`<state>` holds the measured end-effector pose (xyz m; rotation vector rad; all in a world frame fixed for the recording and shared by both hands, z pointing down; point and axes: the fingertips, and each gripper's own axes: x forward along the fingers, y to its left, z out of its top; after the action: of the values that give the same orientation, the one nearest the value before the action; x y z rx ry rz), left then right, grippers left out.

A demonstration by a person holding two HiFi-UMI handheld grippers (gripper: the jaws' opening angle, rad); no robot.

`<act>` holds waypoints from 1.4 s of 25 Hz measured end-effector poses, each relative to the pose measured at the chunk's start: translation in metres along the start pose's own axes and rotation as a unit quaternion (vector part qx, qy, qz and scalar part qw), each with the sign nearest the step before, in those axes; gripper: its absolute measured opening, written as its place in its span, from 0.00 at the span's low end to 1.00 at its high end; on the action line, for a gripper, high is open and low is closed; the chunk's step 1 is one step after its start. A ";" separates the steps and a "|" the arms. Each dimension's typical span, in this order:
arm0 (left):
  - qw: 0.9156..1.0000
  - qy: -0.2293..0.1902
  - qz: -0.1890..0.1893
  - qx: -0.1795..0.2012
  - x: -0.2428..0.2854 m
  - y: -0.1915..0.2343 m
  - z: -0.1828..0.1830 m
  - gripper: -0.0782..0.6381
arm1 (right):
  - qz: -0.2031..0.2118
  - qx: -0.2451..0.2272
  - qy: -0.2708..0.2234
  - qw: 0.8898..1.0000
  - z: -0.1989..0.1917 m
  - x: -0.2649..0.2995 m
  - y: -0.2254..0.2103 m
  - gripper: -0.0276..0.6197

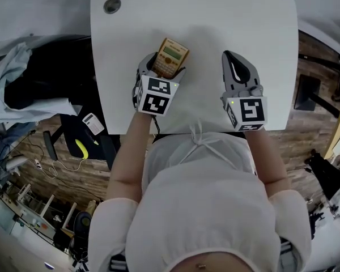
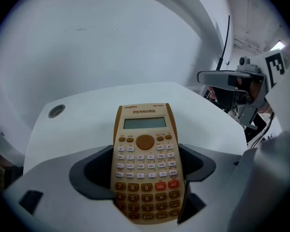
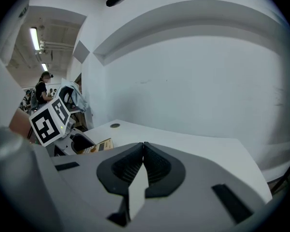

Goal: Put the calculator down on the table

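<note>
A tan scientific calculator (image 1: 170,55) (image 2: 145,149) with a grey display is held over the white table (image 1: 215,21). My left gripper (image 1: 161,67) (image 2: 146,170) is shut on the calculator's lower half, one jaw on each long side, and the display end sticks out forward. Whether the calculator touches the tabletop I cannot tell. My right gripper (image 1: 233,61) (image 3: 143,151) hovers to the right over the table, shut with its jaws pressed together and nothing between them. The calculator (image 3: 97,146) also shows at the left in the right gripper view.
A round grey cable grommet (image 1: 112,5) (image 2: 56,111) sits in the table's far left corner. Left of the table stand a dark chair with clothes (image 1: 22,78) and clutter on the floor. A person (image 3: 40,92) stands far off in the right gripper view.
</note>
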<state>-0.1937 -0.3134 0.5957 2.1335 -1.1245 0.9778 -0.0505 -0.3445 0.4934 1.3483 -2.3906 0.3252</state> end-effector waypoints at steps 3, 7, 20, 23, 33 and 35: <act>1.000 0.017 0.006 -0.007 0.006 0.004 -0.006 0.70 | 0.000 0.001 0.006 1.000 -0.004 0.003 0.002 0.05; 0.999 0.037 0.014 -0.012 0.011 0.005 -0.013 0.70 | 0.006 0.004 0.004 1.000 -0.004 0.005 0.004 0.05; 0.999 0.011 0.037 -0.003 0.014 0.007 -0.017 0.70 | 0.004 0.008 0.009 1.000 -0.008 0.004 0.001 0.05; 0.999 0.001 0.037 -0.002 0.014 0.007 -0.017 0.70 | 0.003 0.006 0.010 1.000 -0.007 0.005 0.001 0.05; 0.993 -0.112 0.033 0.034 -0.040 -0.002 0.030 0.70 | 0.010 -0.004 -0.020 1.000 0.016 -0.017 0.007 0.05; 0.984 -0.166 0.043 0.039 -0.067 -0.006 0.049 0.70 | 0.015 -0.008 -0.030 0.999 0.022 -0.026 0.009 0.05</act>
<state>-0.1972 -0.3145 0.5125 2.3899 -1.3636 0.7278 -0.0511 -0.3279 0.4624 1.3340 -2.4587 0.2781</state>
